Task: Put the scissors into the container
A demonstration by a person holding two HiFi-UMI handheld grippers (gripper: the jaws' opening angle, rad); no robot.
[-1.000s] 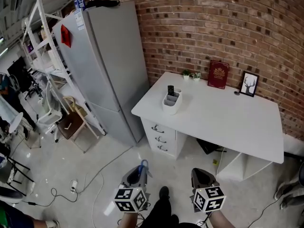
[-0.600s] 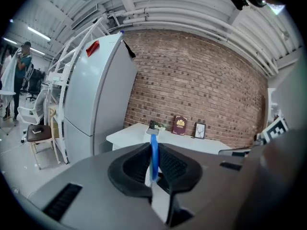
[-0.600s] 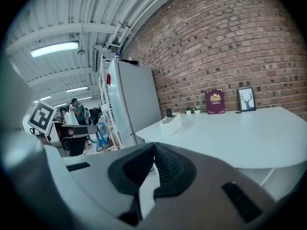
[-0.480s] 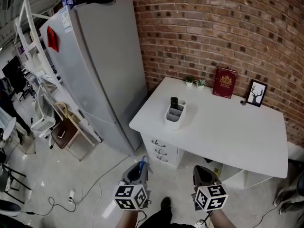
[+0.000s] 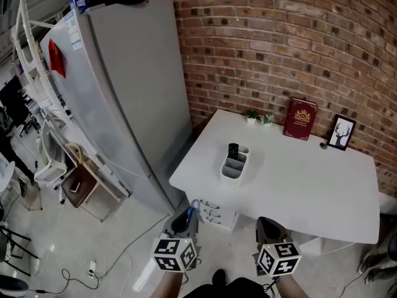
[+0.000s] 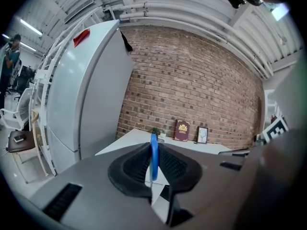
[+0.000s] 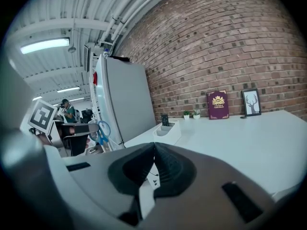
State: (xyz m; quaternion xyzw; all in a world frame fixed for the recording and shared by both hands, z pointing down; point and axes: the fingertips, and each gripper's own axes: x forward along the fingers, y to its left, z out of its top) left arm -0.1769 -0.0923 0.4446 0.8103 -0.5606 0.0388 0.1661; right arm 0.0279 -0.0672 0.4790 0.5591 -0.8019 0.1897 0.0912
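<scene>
My left gripper [image 5: 185,221] is shut on blue-handled scissors [image 6: 153,155]; the blue handle loop [image 5: 195,207] sticks up past the jaws. In the right gripper view the same scissors [image 7: 102,132] show at the left, held by the left gripper. My right gripper [image 5: 269,230] is shut with nothing in it. Both grippers hang in front of the white desk [image 5: 316,194], short of its near edge. The white container [image 5: 234,166] stands on the desk's left part with a dark object upright in its far compartment. It also shows in the right gripper view as a low white container [image 7: 168,130].
A tall grey fridge [image 5: 124,92] stands left of the desk against the brick wall. At the desk's back sit a red book [image 5: 300,118], a framed deer picture [image 5: 342,133] and small plants [image 5: 252,114]. White drawers [image 5: 211,211] lie under the desk's left end. Shelving and chairs fill the far left.
The view has moved forward and rightward toward the desk: the desk and container sit lower and nearer in the head view. Both grippers keep their hold and pose.
</scene>
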